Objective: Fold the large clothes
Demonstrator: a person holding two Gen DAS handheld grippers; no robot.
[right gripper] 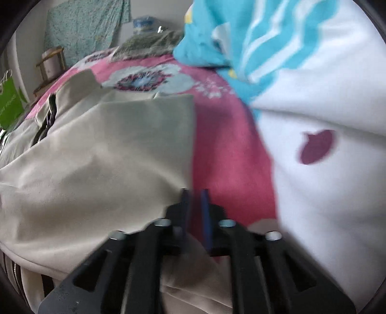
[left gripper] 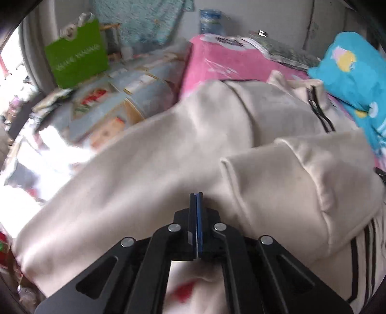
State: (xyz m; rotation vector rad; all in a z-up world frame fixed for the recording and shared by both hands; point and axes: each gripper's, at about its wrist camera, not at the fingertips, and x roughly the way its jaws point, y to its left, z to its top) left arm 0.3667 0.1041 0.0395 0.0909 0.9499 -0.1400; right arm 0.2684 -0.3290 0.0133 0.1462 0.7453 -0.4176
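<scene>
I am pressing my left gripper (left gripper: 196,196) shut above the cream jacket (left gripper: 149,169), my right gripper (right gripper: 195,193) standing slightly spread at the jacket's edge beside bare pink bedsheet (right gripper: 226,145).

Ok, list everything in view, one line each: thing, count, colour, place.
jacket: one, cream with black stripes and zipper, spread across the bed.
bedsheet: one, pink with flowers, under the jacket.
quilt: one, white and blue, right of the jacket.
paper bag: one, green, back left.
water jug: one, blue, by the far wall.
hanging cloth: one, pale teal, on the wall.
left gripper: black, blue pads, shut, over the jacket.
right gripper: black, narrowly parted at the jacket's edge.
</scene>
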